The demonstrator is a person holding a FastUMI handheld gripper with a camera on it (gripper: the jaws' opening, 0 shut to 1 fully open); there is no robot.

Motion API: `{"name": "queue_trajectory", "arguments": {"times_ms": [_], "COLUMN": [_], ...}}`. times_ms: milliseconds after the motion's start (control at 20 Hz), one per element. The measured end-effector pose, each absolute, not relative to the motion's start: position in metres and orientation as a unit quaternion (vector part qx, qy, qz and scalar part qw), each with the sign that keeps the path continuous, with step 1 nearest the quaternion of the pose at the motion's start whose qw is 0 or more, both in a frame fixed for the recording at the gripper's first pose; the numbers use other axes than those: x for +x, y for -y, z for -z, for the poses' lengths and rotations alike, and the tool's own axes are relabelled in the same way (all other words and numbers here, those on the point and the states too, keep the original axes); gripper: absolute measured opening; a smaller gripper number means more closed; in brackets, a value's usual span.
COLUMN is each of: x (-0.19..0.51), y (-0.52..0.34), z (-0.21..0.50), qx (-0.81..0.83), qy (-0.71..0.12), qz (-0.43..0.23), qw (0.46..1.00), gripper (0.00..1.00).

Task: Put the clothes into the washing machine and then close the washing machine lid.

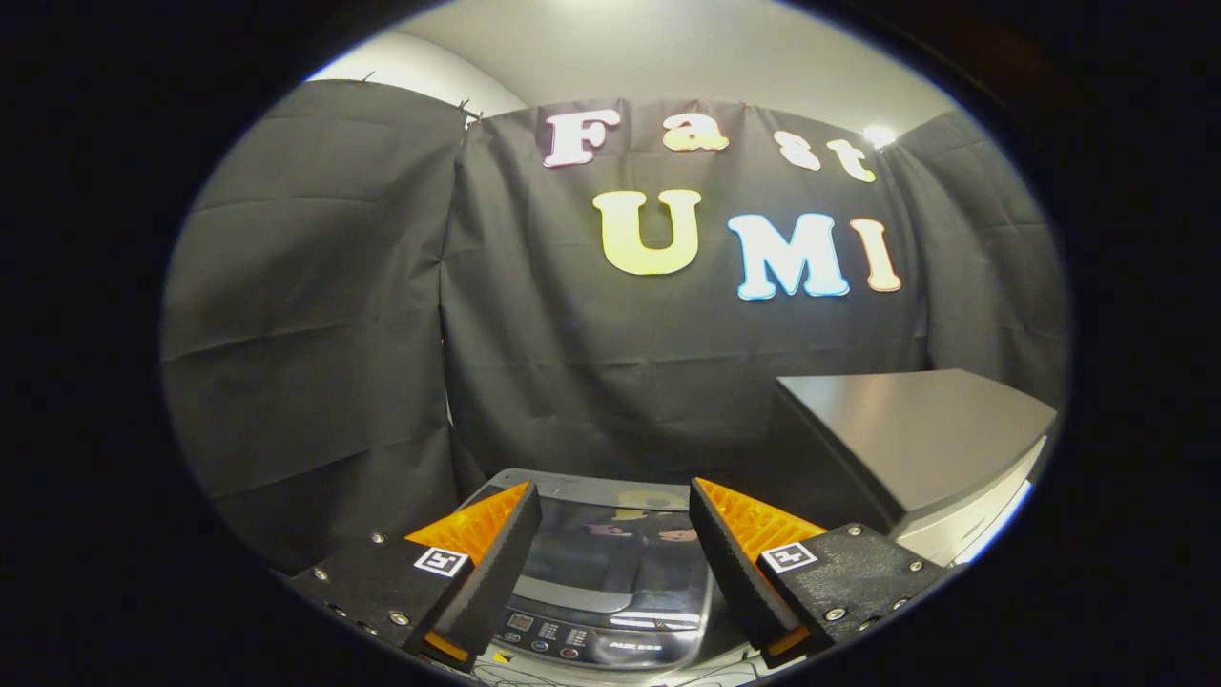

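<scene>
Washing machine below — tongs wide open, empty.

Gripper held high, jaws wide apart with nothing between them. Washing machine at 6 o'clock below, its glass lid down, blocking the tub. Grey cabinet crowds 4 o'clock, close beside the right finger. Black cloth wall closes off 12 o'clock; open air to 9 o'clock.
</scene>
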State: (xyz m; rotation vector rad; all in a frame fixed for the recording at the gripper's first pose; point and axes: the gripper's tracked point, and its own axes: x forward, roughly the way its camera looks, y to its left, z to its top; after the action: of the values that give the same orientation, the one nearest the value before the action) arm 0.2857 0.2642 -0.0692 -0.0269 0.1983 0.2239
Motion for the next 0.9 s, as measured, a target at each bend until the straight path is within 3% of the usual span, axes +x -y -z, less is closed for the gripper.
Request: {"name": "queue_trajectory", "arguments": {"times_ms": [350,900], "x": [0.229,0.147], "y": [-0.189,-0.054], "z": [0.035,-0.011], "qx": [-0.013,-0.034], "qy": [-0.074,-0.036], "qz": [-0.106,-0.037], "qw": [0.992,0.998], "gripper": [0.96,0.96]}}
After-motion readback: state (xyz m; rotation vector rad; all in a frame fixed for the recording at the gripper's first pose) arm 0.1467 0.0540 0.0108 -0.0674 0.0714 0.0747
